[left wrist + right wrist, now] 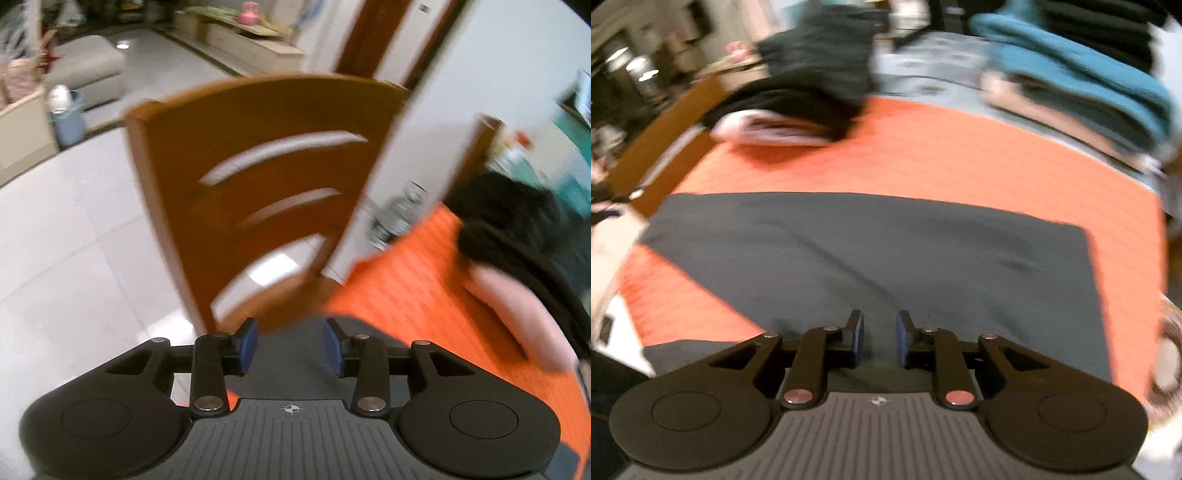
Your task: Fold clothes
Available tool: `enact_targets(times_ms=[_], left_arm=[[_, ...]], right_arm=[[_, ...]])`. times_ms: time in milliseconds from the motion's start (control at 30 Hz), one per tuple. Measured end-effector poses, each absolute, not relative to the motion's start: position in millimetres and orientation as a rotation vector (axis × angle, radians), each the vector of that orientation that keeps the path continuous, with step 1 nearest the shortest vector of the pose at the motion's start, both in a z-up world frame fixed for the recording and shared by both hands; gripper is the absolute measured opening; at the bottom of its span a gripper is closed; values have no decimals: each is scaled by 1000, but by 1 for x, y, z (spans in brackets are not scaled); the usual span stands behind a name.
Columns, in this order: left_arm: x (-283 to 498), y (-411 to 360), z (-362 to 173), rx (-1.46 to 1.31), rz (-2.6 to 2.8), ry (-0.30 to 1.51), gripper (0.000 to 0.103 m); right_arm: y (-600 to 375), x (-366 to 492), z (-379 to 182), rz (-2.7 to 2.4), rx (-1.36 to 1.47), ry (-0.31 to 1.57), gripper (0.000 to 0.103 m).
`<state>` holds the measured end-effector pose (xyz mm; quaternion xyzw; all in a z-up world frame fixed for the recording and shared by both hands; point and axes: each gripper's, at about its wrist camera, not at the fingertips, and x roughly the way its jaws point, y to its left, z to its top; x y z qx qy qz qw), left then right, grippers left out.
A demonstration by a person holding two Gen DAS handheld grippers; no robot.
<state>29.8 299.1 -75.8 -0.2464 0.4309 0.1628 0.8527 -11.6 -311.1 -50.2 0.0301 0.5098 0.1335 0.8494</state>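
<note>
Grey garment point(871, 258) lies spread flat on an orange cloth point(923, 147) covering the table, its far edge straight across. Right gripper point(880, 339) hangs just above the near part of the garment, fingers point(857, 332) parted a little, nothing between them. Left gripper point(290, 345) sits over the garment's edge w/ fingers point(249, 343) moderately apart, also empty; a wooden chair point(258, 177) stands just beyond. At the cloth's far side: a dark heap of clothes point(812, 74) & a stack of folded items topped by teal fabric point(1071, 74). Both views blurred
</note>
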Motion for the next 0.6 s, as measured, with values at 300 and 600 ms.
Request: enact_targets(times_ms=[300,600], left_arm=[[-8,201,-91,-494,83,949,52],[-50,106,-103,-386,-114,1001,58]], right_arm=[[-406,-47,-72,28,69,1093,47],[-472,-68,-94,-27,106,1130,53]])
